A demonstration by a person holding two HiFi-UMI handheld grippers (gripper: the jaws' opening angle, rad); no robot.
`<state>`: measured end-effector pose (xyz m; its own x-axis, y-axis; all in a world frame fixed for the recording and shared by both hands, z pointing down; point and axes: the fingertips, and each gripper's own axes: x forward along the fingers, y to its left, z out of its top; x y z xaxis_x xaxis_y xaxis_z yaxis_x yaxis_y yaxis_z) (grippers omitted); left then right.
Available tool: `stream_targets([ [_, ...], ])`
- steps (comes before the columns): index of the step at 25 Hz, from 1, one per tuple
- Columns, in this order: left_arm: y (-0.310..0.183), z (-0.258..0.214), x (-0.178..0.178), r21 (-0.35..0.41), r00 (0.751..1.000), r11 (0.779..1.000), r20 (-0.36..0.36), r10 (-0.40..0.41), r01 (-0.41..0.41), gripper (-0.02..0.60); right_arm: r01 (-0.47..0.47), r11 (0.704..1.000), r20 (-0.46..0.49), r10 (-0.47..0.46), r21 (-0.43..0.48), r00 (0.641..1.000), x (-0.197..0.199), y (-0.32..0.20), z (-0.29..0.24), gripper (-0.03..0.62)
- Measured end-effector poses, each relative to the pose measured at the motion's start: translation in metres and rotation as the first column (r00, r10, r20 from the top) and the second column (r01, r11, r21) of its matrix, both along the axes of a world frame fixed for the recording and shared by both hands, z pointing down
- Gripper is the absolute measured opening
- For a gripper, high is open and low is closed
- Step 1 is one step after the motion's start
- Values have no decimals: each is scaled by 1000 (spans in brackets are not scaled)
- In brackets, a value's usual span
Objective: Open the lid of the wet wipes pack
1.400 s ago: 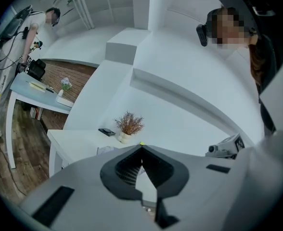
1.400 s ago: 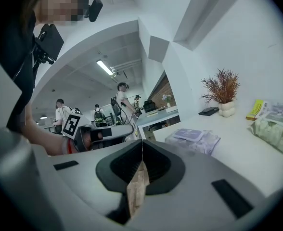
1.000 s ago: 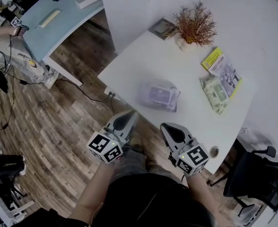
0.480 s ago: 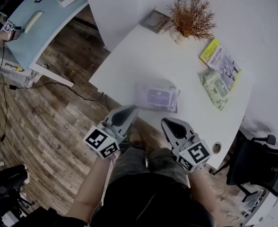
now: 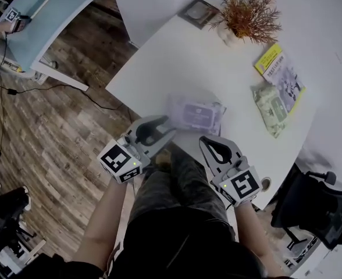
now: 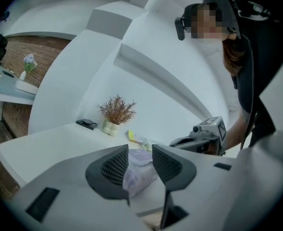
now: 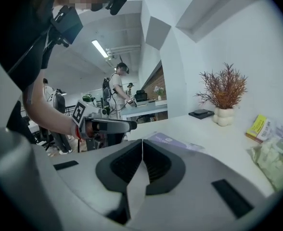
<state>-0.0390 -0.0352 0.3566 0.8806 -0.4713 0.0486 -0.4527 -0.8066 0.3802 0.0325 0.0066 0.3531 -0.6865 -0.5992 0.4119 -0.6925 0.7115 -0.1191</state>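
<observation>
Head view: the wet wipes pack [image 5: 195,115] lies flat on the bench [image 5: 159,57], well apart from the dried plant [image 5: 248,11], on the side toward you. Your left claw [image 5: 166,131] and right claw [image 5: 210,146] sit just short of the pack, farther again from the plant.

Left gripper view: the left claw has just been opening. Its jaws are apart with nothing between the pads, and the lid [image 6: 141,156] shows through the gap. Catch the lid's free edge squarely before you squeeze.

Right gripper view: the right claw is pressed together, empty. I'd use it to pin the pack down so only the lid lifts.
</observation>
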Motion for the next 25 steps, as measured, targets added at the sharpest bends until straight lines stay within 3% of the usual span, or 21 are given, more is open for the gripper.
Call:
stream_targets([
  [5,-5,2,10,61,993,995,91,74,-80,227,50,998,-7,-50,39,999,-5,-15,-6,21],
  [9,-15,5,20,124,971,978,190,145,-170,317,66,996,-18,-65,58,998,-3,-27,-7,21],
  [15,-17,25,34,156,905,942,361,226,-298,391,102,992,-62,-97,80,993,2,-27,0,21],
  [21,-24,41,40,164,867,922,430,253,-351,414,90,993,-56,-86,77,995,5,-31,4,21],
  [25,-23,46,44,179,817,884,494,299,-432,423,84,991,-63,-78,106,995,5,-37,2,23],
])
